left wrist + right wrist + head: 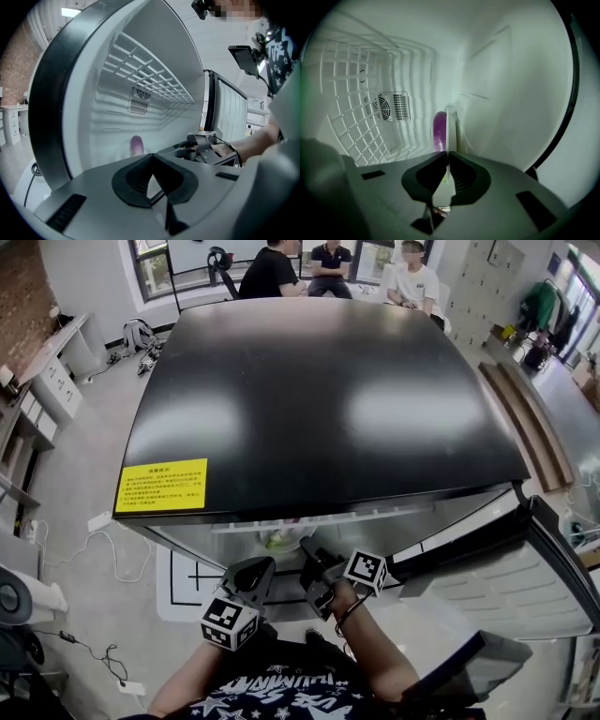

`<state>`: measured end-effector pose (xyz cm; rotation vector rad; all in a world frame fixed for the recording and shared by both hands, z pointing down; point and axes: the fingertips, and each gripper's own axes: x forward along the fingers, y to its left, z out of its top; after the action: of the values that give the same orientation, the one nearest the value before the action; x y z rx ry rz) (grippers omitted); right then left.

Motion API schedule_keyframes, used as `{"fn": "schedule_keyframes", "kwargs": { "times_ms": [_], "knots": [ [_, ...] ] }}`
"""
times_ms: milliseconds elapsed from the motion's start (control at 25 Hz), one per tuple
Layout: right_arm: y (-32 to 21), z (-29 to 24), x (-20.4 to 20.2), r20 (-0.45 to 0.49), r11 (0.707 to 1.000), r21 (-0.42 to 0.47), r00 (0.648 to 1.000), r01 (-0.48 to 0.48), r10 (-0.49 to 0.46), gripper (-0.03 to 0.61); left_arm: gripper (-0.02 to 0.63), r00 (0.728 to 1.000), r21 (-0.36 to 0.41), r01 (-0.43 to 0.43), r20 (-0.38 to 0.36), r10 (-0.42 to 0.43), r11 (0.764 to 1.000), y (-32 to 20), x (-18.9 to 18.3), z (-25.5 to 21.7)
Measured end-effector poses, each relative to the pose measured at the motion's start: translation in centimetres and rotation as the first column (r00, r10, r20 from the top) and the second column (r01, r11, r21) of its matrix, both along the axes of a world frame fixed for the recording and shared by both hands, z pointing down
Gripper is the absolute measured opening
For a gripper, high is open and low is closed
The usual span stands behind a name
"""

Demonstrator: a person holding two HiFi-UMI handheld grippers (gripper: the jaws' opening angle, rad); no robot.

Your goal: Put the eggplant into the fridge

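Fridge (319, 409), door open. The eggplant (439, 130) sits deep inside the compartment. Left gripper (151, 156) and right gripper (447, 153) are at the opening, both with fingers closed on nothing.

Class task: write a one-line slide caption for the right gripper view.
Right tongs, shut, point into the white fridge toward a purple eggplant, fan grille at left.

Head cam looks down on fridge (319, 399); gripper cams (close) share its interior.
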<state>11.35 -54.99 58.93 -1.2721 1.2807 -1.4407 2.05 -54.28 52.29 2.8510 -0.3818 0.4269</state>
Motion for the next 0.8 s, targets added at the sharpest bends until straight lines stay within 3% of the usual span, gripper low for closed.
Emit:
{"fn": "schedule_keyframes", "kwargs": {
  "times_ms": [640, 720, 800],
  "knots": [
    [1.4, 0.1, 0.1, 0.017, 1.000, -0.022, 1.000, 0.005, -0.005, 0.023, 0.009, 1.000, 0.010, 0.010, -0.006, -0.010, 1.000, 0.4, 0.3, -0.3],
    [1.3, -0.2, 0.0, 0.016, 1.000, -0.009, 1.000, 0.018, -0.018, 0.081, 0.009, 1.000, 0.016, 0.019, -0.007, -0.019, 1.000, 0.4, 0.3, -0.3],
    [1.1, -0.4, -0.1, 0.014, 1.000, -0.003, 0.999, 0.028, -0.028, 0.086, 0.009, 1.000, 0.023, 0.027, -0.009, -0.027, 0.999, 0.5, 0.3, -0.6]
  ]
}}
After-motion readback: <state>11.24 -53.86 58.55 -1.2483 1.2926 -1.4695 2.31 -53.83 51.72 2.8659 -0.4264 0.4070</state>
